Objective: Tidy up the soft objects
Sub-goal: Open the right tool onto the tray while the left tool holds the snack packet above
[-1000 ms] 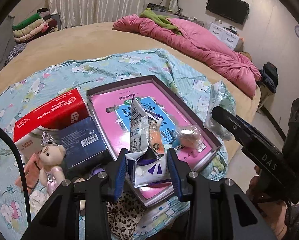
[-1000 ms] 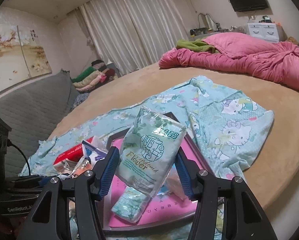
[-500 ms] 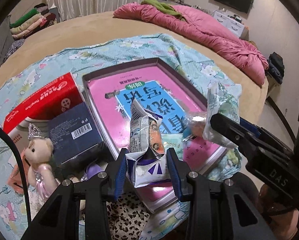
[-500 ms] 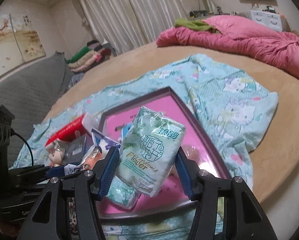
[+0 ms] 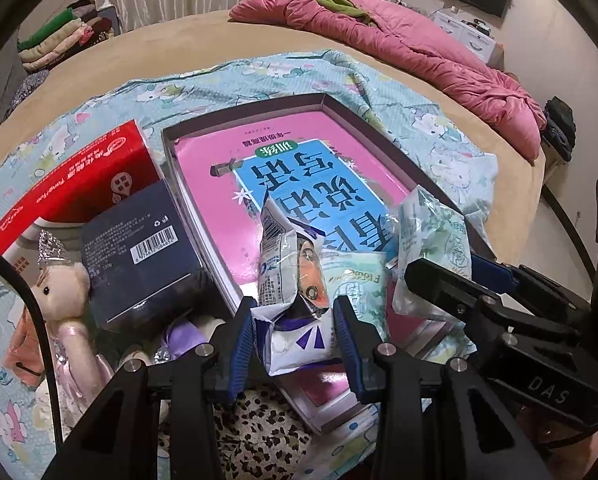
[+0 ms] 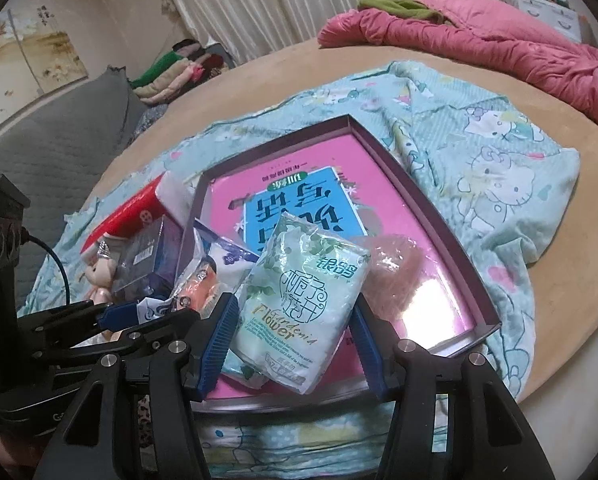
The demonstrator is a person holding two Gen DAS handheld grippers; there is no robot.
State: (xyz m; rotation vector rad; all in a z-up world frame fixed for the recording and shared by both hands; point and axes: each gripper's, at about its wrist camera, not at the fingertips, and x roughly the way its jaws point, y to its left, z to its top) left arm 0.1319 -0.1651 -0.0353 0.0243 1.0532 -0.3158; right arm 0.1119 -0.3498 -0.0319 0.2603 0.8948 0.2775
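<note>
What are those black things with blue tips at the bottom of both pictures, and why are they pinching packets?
Those are tongs that a person holds, one in each hand, each with a small camera looking along it. One picture comes from the left tongs, which pinch a crinkly snack packet. The other comes from the right tongs, which pinch a pale green tissue pack. Both hang above a pink tray lying on a blue cartoon sheet on a bed. Beside the tray lie a red box, a dark box and a little teddy doll.
</note>
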